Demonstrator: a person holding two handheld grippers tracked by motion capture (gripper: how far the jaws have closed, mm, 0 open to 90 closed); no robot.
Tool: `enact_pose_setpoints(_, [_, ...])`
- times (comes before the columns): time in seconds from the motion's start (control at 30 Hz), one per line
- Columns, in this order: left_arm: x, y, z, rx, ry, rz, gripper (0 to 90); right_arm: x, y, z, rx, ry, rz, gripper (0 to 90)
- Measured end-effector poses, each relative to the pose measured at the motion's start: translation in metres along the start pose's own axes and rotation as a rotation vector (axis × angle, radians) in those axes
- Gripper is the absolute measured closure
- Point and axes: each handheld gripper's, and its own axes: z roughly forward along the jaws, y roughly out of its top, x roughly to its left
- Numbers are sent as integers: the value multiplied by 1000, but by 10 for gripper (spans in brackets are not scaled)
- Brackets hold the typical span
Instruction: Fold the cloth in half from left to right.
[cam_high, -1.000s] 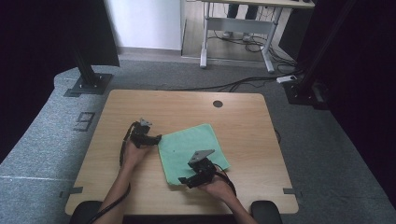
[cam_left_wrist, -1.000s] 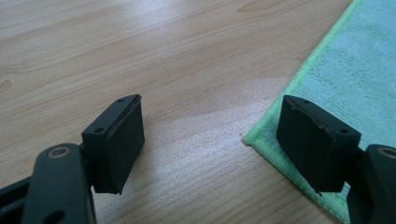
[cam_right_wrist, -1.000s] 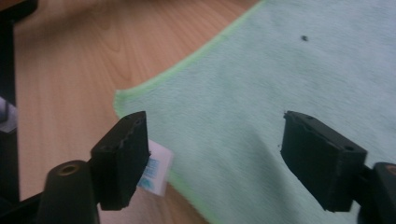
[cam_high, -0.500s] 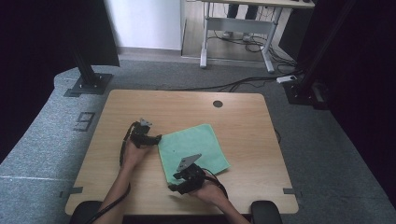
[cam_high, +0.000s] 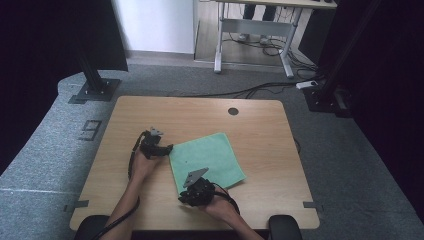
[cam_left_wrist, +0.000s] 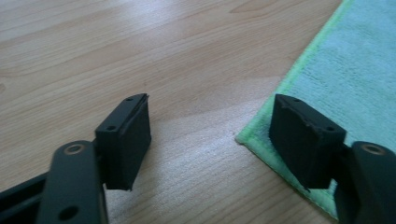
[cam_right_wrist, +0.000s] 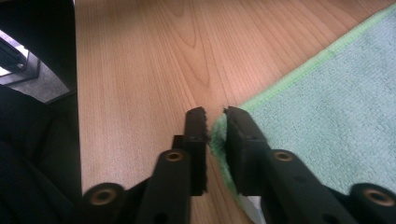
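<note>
A green cloth (cam_high: 207, 160) lies flat on the wooden table (cam_high: 260, 145). At the cloth's near left corner, my right gripper (cam_high: 184, 196) has just been closing. In the right gripper view that gripper (cam_right_wrist: 215, 114) is shut, with the corner of the cloth (cam_right_wrist: 336, 107) pinched between its pads. My left gripper (cam_high: 168, 149) rests at the cloth's far left corner. In the left gripper view its jaws (cam_left_wrist: 210, 112) stand apart and have just been closing a little. The corner of the cloth (cam_left_wrist: 355, 60) lies between them beside the right pad (cam_left_wrist: 303, 140), unpressed.
A round cable hole (cam_high: 233, 111) sits near the table's far edge. Bare wood stretches right of the cloth and toward the far side. Black stand bases (cam_high: 92, 90) and cables lie on the floor beyond the table. A dark armrest (cam_high: 285, 226) is at the near edge.
My right gripper has slid left along the cloth's near edge to its near left corner, and its jaws have closed there. The left hand has stayed where it was.
</note>
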Motion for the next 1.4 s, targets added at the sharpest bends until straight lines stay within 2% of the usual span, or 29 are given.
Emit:
enact_pose_setpoints(0.17, [-4, -1, -1, -13, -22, 15, 464, 0, -1, 0, 3, -3, 9, 865])
enact_pose_setpoints(0.53, [-16, 1, -2, -8, -70, 22, 857, -1, -1, -8, -22, -17, 25, 875])
enact_pose_setpoints(0.7, [-19, 6, -2, 13, -54, 37, 880, -1, -2, -12, -34, -26, 29, 875])
enact_pose_setpoints(0.8, [-20, 11, -5, -5, -63, 24, 881, -2, -3, -17, -42, -37, 34, 875])
enact_pose_setpoints(0.97, [-23, 24, -11, -33, -68, 28, 879, -5, -5, -27, -53, -59, 41, 875])
enact_pose_setpoints(1.4, [-40, 54, -10, -57, -81, 68, 873, -12, -17, -55, -87, -114, 76, 874])
